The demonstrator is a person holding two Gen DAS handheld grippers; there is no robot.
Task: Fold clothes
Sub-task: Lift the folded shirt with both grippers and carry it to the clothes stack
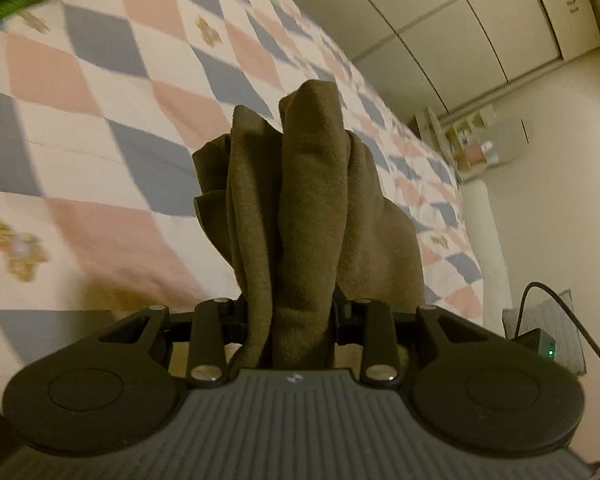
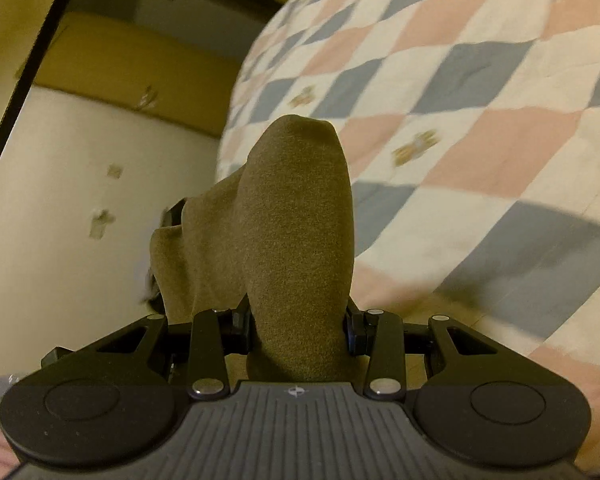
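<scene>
An olive-brown garment (image 1: 312, 168) is bunched in thick folds between the jaws of my left gripper (image 1: 296, 240), which is shut on it; the cloth hides the fingertips. It is held up above the checked quilt (image 1: 112, 128). In the right wrist view another part of the same olive-brown garment (image 2: 296, 184) drapes over and between the jaws of my right gripper (image 2: 300, 248), which is shut on it as well. There too the fingers are covered by the fabric, and the cloth hangs above the edge of the quilt (image 2: 480, 100).
The bed fills most of both views. A green item (image 1: 8, 8) lies at the quilt's far left corner. Beige wardrobe doors (image 1: 480, 20) and a small shelf (image 1: 468, 144) stand beyond the bed. A charger with a cable (image 1: 540, 344) sits beside it. Pale floor (image 2: 60, 220) lies left of the bed.
</scene>
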